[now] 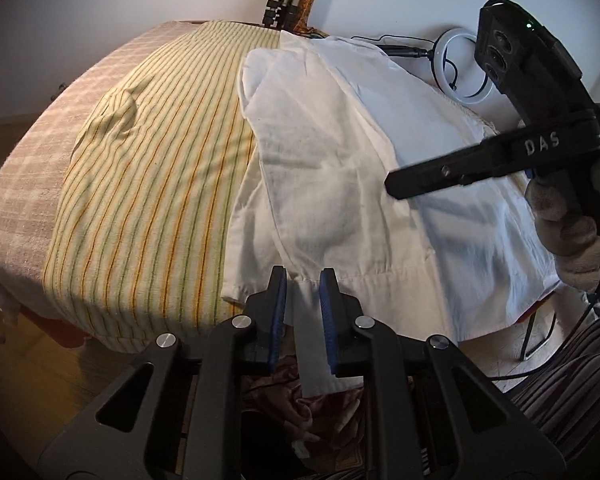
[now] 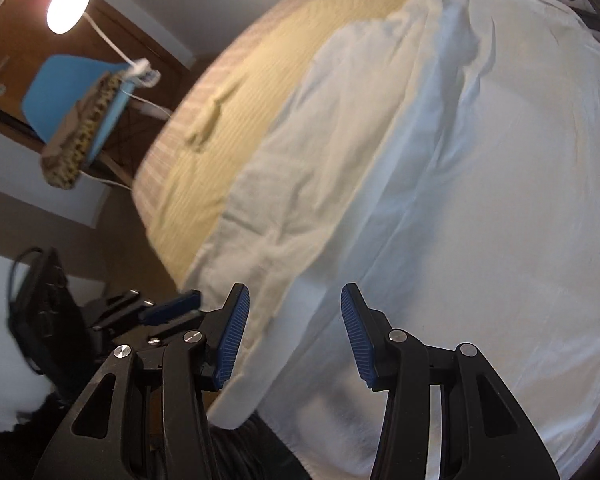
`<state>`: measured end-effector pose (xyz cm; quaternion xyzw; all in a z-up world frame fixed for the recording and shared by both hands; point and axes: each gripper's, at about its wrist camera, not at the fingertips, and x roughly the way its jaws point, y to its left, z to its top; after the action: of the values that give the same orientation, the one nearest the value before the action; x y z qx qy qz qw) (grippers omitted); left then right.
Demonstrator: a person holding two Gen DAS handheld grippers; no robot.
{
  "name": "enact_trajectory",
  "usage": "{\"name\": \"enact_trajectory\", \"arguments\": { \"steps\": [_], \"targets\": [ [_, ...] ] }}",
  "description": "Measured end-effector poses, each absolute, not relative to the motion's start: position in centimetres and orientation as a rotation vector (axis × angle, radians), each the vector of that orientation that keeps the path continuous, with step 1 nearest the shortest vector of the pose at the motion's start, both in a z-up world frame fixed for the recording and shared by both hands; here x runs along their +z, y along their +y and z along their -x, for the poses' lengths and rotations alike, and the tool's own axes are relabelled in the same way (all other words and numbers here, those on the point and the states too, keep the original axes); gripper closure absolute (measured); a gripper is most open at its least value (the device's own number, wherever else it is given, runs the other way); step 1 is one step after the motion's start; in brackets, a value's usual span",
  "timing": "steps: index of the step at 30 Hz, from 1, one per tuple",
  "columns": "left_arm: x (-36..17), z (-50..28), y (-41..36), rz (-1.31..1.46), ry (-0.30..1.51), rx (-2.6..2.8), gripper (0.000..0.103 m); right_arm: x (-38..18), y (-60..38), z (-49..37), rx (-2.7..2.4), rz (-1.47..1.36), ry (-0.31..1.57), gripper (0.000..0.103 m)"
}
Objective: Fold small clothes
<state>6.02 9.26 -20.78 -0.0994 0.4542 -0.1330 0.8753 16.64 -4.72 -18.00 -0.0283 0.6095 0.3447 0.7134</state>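
Left gripper (image 1: pixel 303 280) at the near hem of a white garment (image 1: pixel 340 168) on the bench (image 1: pixel 16 184).

Its narrowed pads straddle the hem at lower centre, cloth between them; whether they pinch is unclear. The right gripper (image 2: pixel 295 308) hangs spread above the cloth, holding nothing, probably heading for the hem's other end. The garment's long axis runs from lower centre to upper right over a striped cloth (image 1: pixel 152 184).

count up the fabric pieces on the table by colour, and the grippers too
white garment: 1
yellow striped cloth: 1
pinkish checked cloth underneath: 1
grippers: 2, left gripper and right gripper
total: 5
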Motion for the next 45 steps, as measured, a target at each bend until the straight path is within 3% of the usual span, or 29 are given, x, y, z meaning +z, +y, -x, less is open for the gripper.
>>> {"name": "enact_trajectory", "arguments": {
  "steps": [2,4,10,14,19,22,24,27,28,31,36,40,42,45],
  "targets": [
    [-20.8,-6.4,9.1,0.223,0.952,-0.297,0.095,-18.6,-4.4,-16.5,0.768,0.061,1.374,0.064],
    [-20.8,-6.6,9.3,0.247,0.951,-0.306,0.098,-18.9,-4.2,-16.2,0.768,0.054,1.383,0.091],
    [-18.6,-5.9,10.5,0.253,0.892,-0.267,0.1,-18.2,-6.2,-16.3,0.872,-0.206,1.334,0.099],
    [-17.9,-5.2,10.8,0.2,0.865,-0.223,0.1,-18.7,-6.5,-15.9,0.835,-0.191,1.344,0.099],
    [-19.4,-4.7,10.9,0.186,0.874,-0.195,0.1,-19.2,-6.2,-14.8,0.803,-0.059,1.357,0.087],
    [-19.6,-4.5,11.3,0.188,0.854,-0.165,0.09,-17.0,-6.6,-13.8,0.803,0.003,1.31,0.084],
    [-19.8,-4.5,11.6,0.207,0.834,-0.153,0.077,-14.6,-7.1,-13.1,0.812,0.055,1.258,0.084],
    [-20.2,-4.4,12.8,0.283,0.828,-0.148,0.066,-10.9,-6.7,-12.6,0.805,0.101,1.187,0.083],
    [-20.5,-4.4,13.1,0.305,0.829,-0.156,0.066,-9.9,-6.8,-12.8,0.803,0.094,1.174,0.078],
    [-20.9,-4.5,13.1,0.307,0.842,-0.177,0.066,-7.1,-5.3,-14.1,0.799,0.054,1.138,0.064],
    [-21.2,-4.3,13.0,0.325,0.85,-0.218,0.066,-5.2,-0.5,-17.2,0.784,0.093,1.083,0.064],
    [-21.4,-4.4,13.2,0.336,0.843,-0.233,0.066,-6.9,2.8,-20.9,0.733,0.102,1.105,0.064],
    [-21.5,-4.6,13.3,0.346,0.843,-0.242,0.079,-8.7,4.1,-23.1,0.692,0.079,1.132,0.064],
    [-21.7,-4.7,13.4,0.356,0.845,-0.259,0.088,-11.2,5.7,-25.8,0.611,0.129,1.142,0.064]
  ]
}}
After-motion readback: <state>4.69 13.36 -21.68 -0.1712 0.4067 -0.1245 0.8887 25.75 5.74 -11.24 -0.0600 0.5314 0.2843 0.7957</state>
